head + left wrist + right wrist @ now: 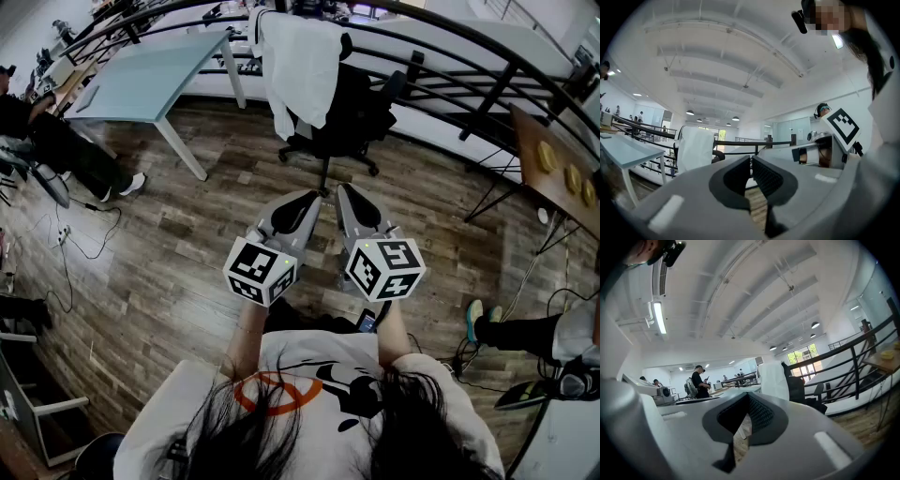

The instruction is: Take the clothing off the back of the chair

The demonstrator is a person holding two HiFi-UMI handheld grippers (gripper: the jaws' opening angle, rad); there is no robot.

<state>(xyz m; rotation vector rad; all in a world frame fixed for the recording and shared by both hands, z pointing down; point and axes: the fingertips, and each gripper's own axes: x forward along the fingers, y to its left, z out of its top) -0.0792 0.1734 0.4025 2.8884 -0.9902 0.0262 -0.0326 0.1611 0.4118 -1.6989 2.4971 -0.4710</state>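
Observation:
A white garment (pixel 300 66) hangs over the back of a black office chair (pixel 361 112) some way ahead of me, by the black railing. The same garment (pixel 695 147) shows left of centre in the left gripper view, and the garment (pixel 774 379) shows right of centre in the right gripper view. My left gripper (pixel 302 199) and right gripper (pixel 344 192) are held side by side near my chest, pointing level at the chair and well short of it. Both are shut with nothing between their jaws.
A pale blue table (pixel 150 66) stands left of the chair. A black railing (pixel 469 70) runs behind it. A wooden shelf (pixel 553 169) is at the right. A seated person (pixel 56 141) and floor cables (pixel 84 234) are at the left. Another person's foot (pixel 478 319) is at my right.

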